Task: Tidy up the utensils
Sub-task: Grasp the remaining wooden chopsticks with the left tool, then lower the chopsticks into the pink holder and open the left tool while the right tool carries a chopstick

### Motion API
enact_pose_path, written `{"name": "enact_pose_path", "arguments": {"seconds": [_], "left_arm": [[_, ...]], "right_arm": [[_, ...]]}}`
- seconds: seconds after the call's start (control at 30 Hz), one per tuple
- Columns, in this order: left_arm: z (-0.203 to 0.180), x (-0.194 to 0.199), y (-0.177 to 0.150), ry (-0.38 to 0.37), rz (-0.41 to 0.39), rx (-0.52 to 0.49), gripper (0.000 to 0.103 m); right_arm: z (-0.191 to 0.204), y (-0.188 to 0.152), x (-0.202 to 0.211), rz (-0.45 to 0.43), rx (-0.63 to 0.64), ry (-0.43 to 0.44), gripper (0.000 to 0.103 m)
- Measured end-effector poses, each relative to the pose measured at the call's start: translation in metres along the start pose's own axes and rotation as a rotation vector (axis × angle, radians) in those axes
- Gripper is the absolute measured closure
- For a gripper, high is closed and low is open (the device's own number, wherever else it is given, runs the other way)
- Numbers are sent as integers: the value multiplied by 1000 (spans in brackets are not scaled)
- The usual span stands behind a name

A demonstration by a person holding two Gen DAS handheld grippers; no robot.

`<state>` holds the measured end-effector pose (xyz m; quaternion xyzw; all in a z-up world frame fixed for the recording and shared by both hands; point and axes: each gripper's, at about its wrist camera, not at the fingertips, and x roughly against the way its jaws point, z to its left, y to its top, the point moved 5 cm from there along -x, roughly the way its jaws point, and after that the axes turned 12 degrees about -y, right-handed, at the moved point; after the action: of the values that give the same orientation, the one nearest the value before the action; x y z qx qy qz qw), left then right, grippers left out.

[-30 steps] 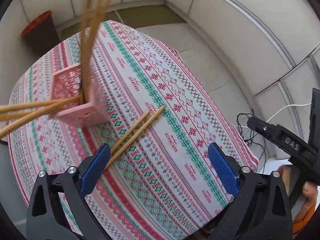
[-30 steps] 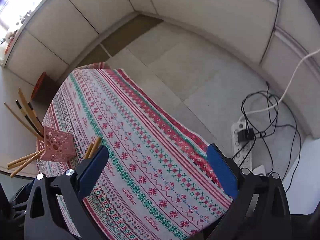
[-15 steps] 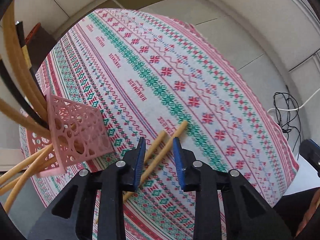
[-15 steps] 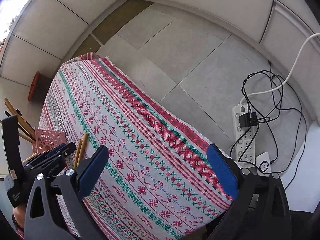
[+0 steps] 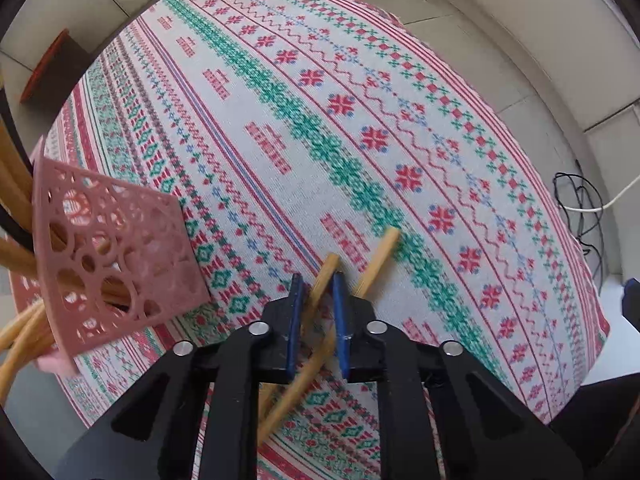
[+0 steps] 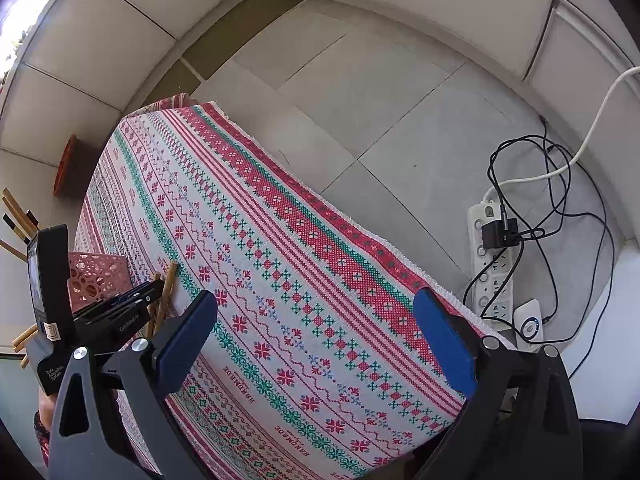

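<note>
My left gripper (image 5: pixel 316 288) is shut on a wooden chopstick (image 5: pixel 325 274) just above the patterned tablecloth (image 5: pixel 360 128). A second chopstick (image 5: pixel 378 258) lies beside it, outside the right pad. A pink perforated holder (image 5: pixel 116 256) lies tipped at the left with several chopsticks (image 5: pixel 16 200) sticking out of it. My right gripper (image 6: pixel 316 340) is open and empty above the near right part of the table. In the right wrist view the left gripper (image 6: pixel 132 304), the chopsticks (image 6: pixel 168 284) and the holder (image 6: pixel 96 276) show at the far left.
The table edge (image 6: pixel 360 236) drops to a tiled floor. A power strip with tangled cables (image 6: pixel 496 248) lies on the floor at the right. A red-rimmed bin (image 5: pixel 52 68) stands beyond the far end of the table.
My left gripper moved down onto the two loose chopsticks and closed from wide open onto one of them. The right gripper stayed open and shifted only slightly.
</note>
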<state>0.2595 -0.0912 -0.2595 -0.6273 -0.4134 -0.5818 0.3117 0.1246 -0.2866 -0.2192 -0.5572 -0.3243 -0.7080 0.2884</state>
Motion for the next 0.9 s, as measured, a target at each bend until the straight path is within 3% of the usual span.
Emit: {"name": "enact_pose_path", "arguments": {"seconds": [0.07, 0.27, 0.47, 0.63, 0.73, 0.77, 0.8, 0.83, 0.87, 0.9], "left_arm": [[-7, 4, -14, -27, -7, 7, 97], [-14, 37, -47, -14, -99, -13, 97], [-19, 97, -87, -34, -238, -20, 97], [-1, 131, -114, -69, -338, 32, 97], [5, 148, -130, -57, -384, 51, 97], [7, 153, -134, -47, -396, 56, 97], [9, 157, -137, -42, -407, 60, 97], [11, 160, -139, -40, -418, 65, 97], [13, 165, -141, -39, -429, 70, 97], [15, 168, -143, -37, -439, 75, 97]], "right_arm": [[5, -2, -3, 11, 6, 0, 7], [36, -12, -17, 49, 59, -9, 7], [103, -17, -29, 19, 209, -41, 9], [163, -29, -37, -51, 361, -98, 10], [185, -38, -59, 14, 419, -111, 25], [190, -41, -63, 6, 438, -138, 34], [196, -44, -59, -37, 459, -143, 55], [200, -46, -58, -51, 483, -160, 70], [202, -49, -58, -48, 494, -154, 95], [201, -50, -58, -31, 489, -136, 95]]}}
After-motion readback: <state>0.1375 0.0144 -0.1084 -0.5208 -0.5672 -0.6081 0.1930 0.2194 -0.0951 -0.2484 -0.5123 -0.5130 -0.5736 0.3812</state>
